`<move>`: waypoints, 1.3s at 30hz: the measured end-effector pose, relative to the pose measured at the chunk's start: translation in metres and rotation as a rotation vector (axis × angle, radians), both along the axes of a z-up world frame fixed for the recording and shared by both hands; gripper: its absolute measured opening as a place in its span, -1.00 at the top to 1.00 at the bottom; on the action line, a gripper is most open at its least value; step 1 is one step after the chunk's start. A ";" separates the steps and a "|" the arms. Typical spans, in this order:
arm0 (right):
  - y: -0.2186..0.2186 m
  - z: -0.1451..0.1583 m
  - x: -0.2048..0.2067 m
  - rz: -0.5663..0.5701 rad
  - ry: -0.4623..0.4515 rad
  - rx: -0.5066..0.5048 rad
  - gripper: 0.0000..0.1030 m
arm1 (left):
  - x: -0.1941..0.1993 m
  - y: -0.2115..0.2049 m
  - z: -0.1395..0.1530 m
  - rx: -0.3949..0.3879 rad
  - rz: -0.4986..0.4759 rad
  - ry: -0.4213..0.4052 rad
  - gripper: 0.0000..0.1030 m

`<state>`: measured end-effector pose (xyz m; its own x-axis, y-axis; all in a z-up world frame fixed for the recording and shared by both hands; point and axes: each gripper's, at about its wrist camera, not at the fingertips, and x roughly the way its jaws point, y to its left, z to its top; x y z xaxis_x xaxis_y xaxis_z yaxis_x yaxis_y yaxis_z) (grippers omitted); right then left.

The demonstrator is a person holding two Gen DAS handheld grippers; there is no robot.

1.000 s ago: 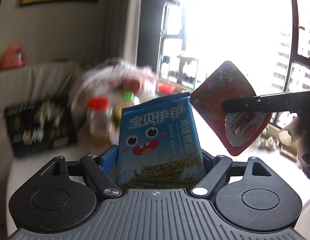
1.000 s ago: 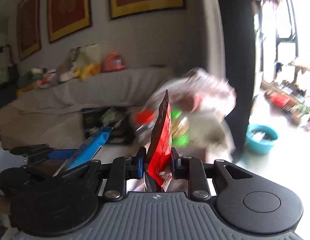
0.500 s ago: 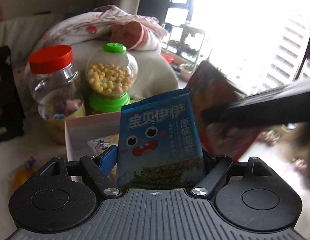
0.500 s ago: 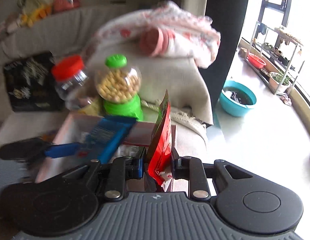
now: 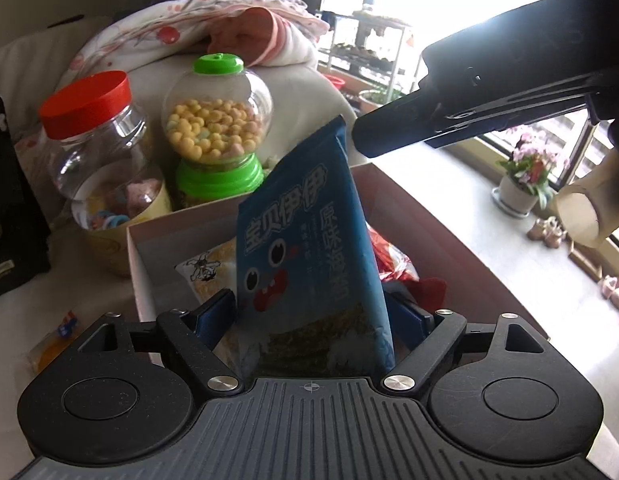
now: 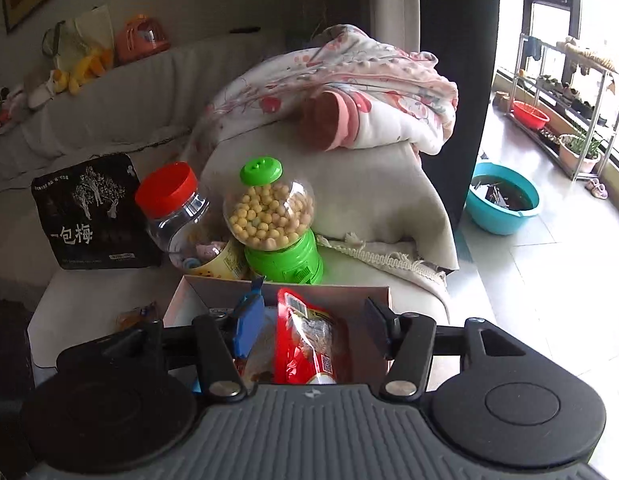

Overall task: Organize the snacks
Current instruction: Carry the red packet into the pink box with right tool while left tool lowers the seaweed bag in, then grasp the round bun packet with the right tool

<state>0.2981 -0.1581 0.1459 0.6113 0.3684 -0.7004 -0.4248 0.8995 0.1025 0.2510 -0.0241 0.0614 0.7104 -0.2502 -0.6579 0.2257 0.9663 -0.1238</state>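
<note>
A pink cardboard box (image 5: 165,236) stands on the sofa seat and holds several snack packs. My left gripper (image 5: 313,312) hangs over it with fingers spread wide; the blue seaweed pack (image 5: 309,248) stands tilted between them, its lower end in the box. My right gripper (image 6: 309,320) is open above the box (image 6: 333,294); the red snack pack (image 6: 305,340) lies loose in the box between its fingers. The blue pack's edge shows in the right wrist view (image 6: 249,320). The right gripper's body shows in the left wrist view (image 5: 489,96).
Behind the box stand a red-lidded clear jar (image 6: 173,212) and a green candy dispenser (image 6: 273,220). A black snack bag (image 6: 89,212) leans at left. A small orange packet (image 5: 53,344) lies beside the box. A folded blanket (image 6: 349,96) lies on the sofa arm. A teal basin (image 6: 501,200) sits on the floor.
Both grippers have come down over the box. The right gripper has opened and the red pack has dropped into the box. The left fingers have spread and the blue pack now tilts.
</note>
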 end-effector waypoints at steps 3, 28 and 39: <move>0.004 -0.007 -0.001 -0.009 -0.001 -0.010 -0.09 | -0.007 -0.001 0.002 0.009 -0.006 0.003 -0.67; 0.077 -0.018 -0.073 0.167 -0.071 -0.106 -0.29 | -0.112 0.175 -0.019 -0.250 0.480 -0.087 -0.62; 0.241 -0.059 -0.031 0.239 0.140 -0.188 -0.30 | -0.144 0.207 -0.043 -0.194 0.584 -0.142 -0.60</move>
